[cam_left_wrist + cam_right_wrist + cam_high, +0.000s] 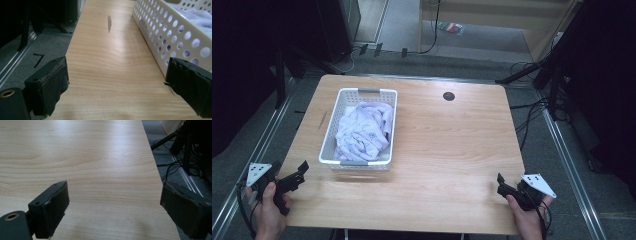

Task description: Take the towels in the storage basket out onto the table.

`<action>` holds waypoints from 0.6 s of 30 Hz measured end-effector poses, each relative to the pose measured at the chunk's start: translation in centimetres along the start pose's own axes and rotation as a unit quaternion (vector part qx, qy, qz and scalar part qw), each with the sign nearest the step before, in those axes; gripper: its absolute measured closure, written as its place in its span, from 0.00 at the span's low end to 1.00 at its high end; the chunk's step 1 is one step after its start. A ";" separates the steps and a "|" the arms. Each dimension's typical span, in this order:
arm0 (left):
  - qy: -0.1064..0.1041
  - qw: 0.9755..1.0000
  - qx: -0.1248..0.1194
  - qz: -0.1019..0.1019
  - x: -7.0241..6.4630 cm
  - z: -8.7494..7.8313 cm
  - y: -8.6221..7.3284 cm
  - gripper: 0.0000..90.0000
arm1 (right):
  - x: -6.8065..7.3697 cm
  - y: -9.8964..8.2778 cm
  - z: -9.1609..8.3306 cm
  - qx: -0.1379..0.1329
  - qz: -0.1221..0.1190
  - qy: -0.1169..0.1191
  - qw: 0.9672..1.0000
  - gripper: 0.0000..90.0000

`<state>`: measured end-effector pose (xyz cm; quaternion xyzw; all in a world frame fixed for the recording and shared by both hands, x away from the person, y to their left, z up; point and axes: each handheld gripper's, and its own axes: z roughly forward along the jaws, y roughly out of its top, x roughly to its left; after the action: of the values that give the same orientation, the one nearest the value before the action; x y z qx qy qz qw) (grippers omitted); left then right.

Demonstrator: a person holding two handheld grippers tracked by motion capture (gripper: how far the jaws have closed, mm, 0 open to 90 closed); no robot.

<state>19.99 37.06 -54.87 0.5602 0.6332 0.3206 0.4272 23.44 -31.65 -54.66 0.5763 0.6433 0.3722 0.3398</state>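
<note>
Waiting at the near edge of the counter (437, 150), both tools are empty and spread wide. The left tool (301, 170) is held at the near left corner, just beside the near end of the white perforated basket (327, 135); in the left gripper view its two black jaws stand far apart, with bare wood between them and the basket wall (160, 32) running along the right. The right tool (501, 181) sits at the near right corner, well apart from the basket, its jaws likewise open over bare counter (100, 157). The crumpled pale lilac cloth (362, 132) lies wholly inside the basket, heaped toward its middle; whether it is one piece or several cannot be told from the high view. Judged from this layout, the work stands at its opening step, with the cloth untouched. The next move probably calls for the left tool to rise over the basket rim and descend onto a raised fold.
</note>
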 end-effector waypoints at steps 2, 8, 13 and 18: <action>-0.014 1.000 0.000 -0.005 0.2 -0.1 0.0 0.00 | 0.0 0.0 0.0 0.001 -0.001 -0.001 1.000 0.10; -0.016 1.000 -0.002 0.004 0.2 -0.7 0.4 0.00 | 0.0 0.0 0.0 0.000 -0.001 0.000 1.000 0.10; -0.032 0.999 -0.005 0.027 -1.0 -1.7 1.5 0.00 | 0.0 0.0 0.1 0.003 -0.001 -0.001 1.000 0.10; -0.058 0.998 -0.006 0.038 -2.4 -2.2 2.9 0.00 | 0.1 0.0 0.1 0.007 -0.001 -0.003 1.000 0.10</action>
<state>19.29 35.40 -50.92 0.5987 0.5838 0.3076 0.4539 23.56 -31.56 -54.68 0.5788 0.6457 0.3655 0.3383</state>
